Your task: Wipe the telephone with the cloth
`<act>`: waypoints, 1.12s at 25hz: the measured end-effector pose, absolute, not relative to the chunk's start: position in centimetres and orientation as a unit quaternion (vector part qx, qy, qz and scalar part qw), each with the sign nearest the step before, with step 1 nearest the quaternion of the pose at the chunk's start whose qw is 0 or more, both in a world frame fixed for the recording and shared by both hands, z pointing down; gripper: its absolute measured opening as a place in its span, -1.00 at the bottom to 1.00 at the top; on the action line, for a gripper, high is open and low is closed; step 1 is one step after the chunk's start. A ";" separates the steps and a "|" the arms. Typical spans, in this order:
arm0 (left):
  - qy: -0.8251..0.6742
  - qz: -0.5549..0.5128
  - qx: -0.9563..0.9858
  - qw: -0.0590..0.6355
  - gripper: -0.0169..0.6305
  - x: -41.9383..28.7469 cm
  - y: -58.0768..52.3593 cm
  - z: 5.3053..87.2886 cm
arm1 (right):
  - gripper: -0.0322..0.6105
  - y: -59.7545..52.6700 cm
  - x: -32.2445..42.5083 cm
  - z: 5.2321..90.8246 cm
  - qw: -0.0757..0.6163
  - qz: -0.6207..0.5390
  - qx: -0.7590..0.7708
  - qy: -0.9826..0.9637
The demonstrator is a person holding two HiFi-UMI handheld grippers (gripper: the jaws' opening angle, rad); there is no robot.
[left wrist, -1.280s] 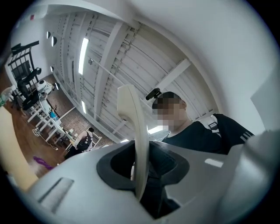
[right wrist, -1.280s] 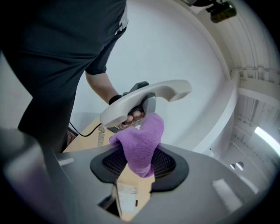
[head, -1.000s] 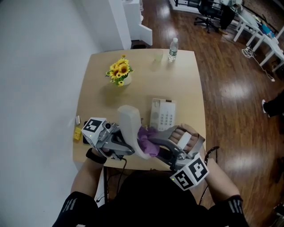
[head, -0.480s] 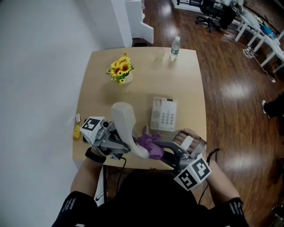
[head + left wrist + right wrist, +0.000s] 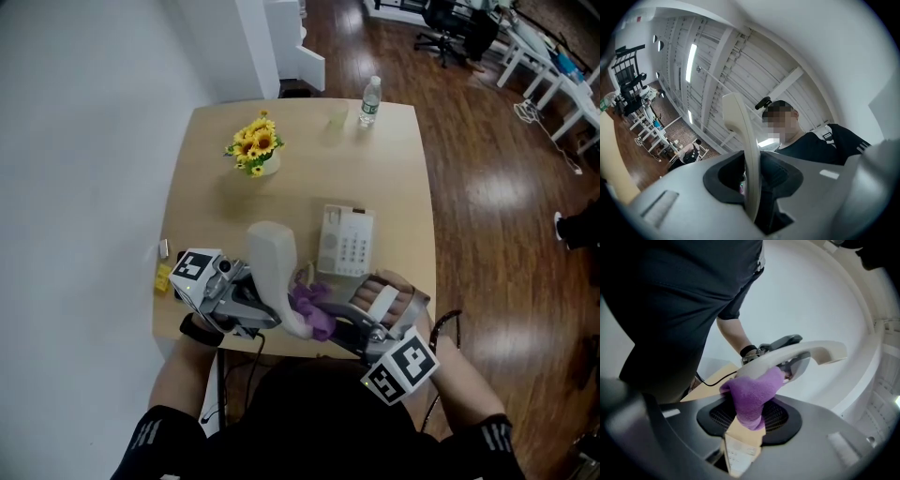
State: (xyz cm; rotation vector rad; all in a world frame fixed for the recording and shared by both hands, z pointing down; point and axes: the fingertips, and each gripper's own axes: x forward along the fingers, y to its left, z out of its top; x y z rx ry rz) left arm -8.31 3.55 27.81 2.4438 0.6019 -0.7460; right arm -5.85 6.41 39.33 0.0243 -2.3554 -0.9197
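Purple cloth (image 5: 752,397), one, pinched in right gripper (image 5: 750,420) jaws, against one cream handset (image 5: 272,267). Left gripper (image 5: 752,187) jaws opening around it. One telephone base (image 5: 345,242) on tabletop (image 5: 394,187), 1 o'clock of cloth. Handset top nudged rightward since earlier.

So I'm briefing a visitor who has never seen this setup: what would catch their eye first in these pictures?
First, the cream handset, lifted above the near edge of the table in the left gripper, whose jaws are just opening with the handset between them. Pressed against it is the bright purple cloth, pinched in the right gripper. Behind, the telephone base sits mid-table and yellow sunflowers stand at the far left.
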 end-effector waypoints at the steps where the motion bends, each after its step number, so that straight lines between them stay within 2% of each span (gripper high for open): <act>1: 0.222 -0.275 0.900 0.255 -0.65 -8.3 3.6 27.9 | -0.43 6.9 -5.7 40.0 0.305 -0.342 0.003 -0.889; 8: 0.178 -0.279 0.905 0.266 -0.67 -8.7 2.3 28.9 | -0.43 5.8 -3.8 44.2 0.303 -0.234 0.019 -0.924; 17: 0.081 -0.245 0.916 0.306 -0.67 -8.5 0.9 33.8 | -0.43 -6.8 -0.3 56.6 0.324 -0.007 0.166 -0.931; 28: -0.005 -0.236 0.898 0.372 -0.67 -8.2 -0.8 39.4 | -0.43 -21.5 -1.1 65.4 0.457 -0.037 0.224 -0.860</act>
